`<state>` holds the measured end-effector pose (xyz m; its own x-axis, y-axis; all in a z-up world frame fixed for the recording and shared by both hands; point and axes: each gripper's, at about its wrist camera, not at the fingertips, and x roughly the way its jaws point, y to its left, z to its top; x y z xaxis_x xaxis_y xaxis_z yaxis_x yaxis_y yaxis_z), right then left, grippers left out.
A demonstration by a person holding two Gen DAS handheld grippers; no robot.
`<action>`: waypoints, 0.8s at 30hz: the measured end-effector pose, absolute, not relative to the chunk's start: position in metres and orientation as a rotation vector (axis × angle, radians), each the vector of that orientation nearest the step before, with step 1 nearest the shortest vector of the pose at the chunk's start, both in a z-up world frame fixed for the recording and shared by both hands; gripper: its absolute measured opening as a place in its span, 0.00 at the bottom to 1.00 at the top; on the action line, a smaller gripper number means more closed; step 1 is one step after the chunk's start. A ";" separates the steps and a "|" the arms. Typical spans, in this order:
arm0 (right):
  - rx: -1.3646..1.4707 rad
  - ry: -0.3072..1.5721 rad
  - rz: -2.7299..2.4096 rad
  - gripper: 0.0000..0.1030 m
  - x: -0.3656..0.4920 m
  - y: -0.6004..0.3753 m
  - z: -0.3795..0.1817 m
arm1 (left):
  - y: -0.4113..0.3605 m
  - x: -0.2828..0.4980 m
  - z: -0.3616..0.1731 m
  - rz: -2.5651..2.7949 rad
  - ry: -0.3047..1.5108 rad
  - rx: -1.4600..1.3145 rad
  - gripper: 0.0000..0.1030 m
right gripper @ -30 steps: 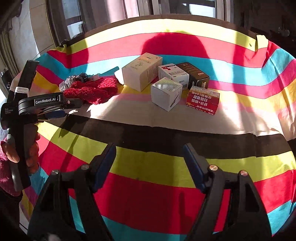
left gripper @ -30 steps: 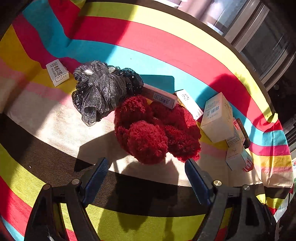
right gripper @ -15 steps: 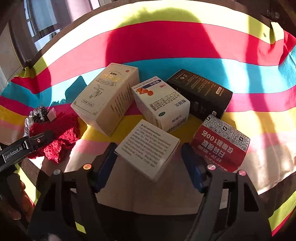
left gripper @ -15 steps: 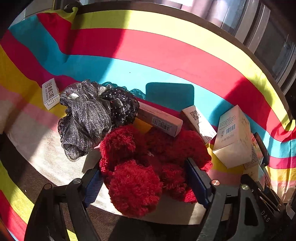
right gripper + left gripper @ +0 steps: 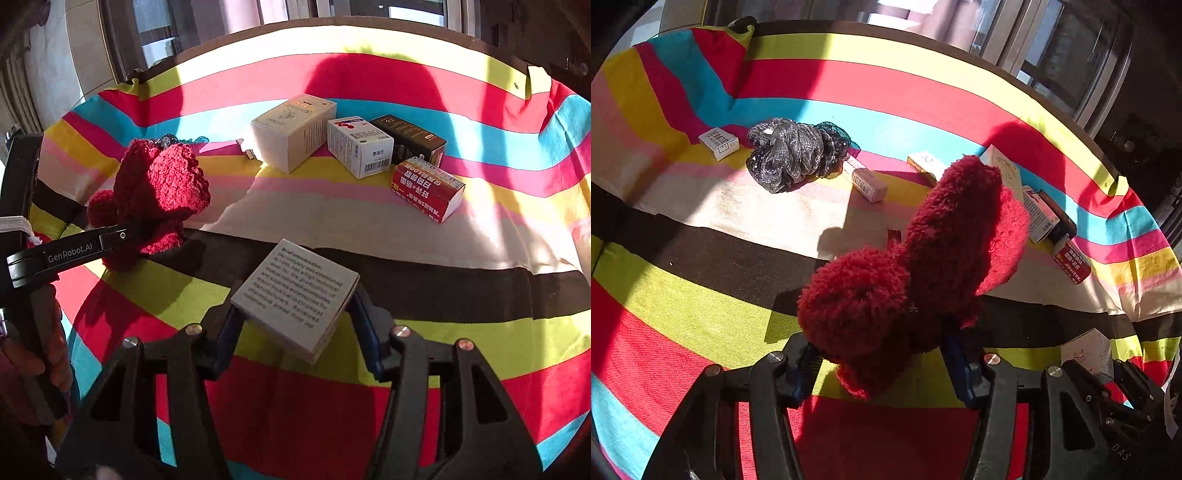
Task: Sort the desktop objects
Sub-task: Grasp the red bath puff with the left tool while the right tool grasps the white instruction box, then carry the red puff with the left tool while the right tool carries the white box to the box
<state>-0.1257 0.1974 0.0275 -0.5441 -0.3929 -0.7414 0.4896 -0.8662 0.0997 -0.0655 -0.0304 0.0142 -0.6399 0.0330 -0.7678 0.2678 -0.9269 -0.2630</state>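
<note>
left tongs (image 5: 882,354): jaws closing on the red fluffy knit (image 5: 923,266), which is lifted off the bench, at 6 o'clock in the left view.
knit risk: soft pile squashes; the grip may catch only fuzz, so the bulk sags or slips out.
right tongs (image 5: 295,325): clamped on the white box (image 5: 295,295), held clear of the striped cloth (image 5: 480,332).
box risk: held across its corners; it could twist free.
crowding: box cluster (image 5: 354,147) at 12 o'clock; a careless drop could knock it.
</note>
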 end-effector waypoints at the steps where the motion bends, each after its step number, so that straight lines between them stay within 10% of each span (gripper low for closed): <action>1: 1.099 0.169 -2.391 0.57 -0.117 0.203 0.027 | -0.027 -0.057 0.017 -2.691 0.543 1.261 0.53; 24: 1.103 0.050 -2.491 0.57 0.025 0.324 0.027 | 0.090 0.047 0.014 -2.912 0.132 1.358 0.42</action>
<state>0.0252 0.3240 0.0272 -0.6007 -0.3555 -0.7161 0.3842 -0.9139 0.1314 0.0471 0.0900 0.0138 -0.6411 0.1016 -0.7607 -0.0322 -0.9939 -0.1056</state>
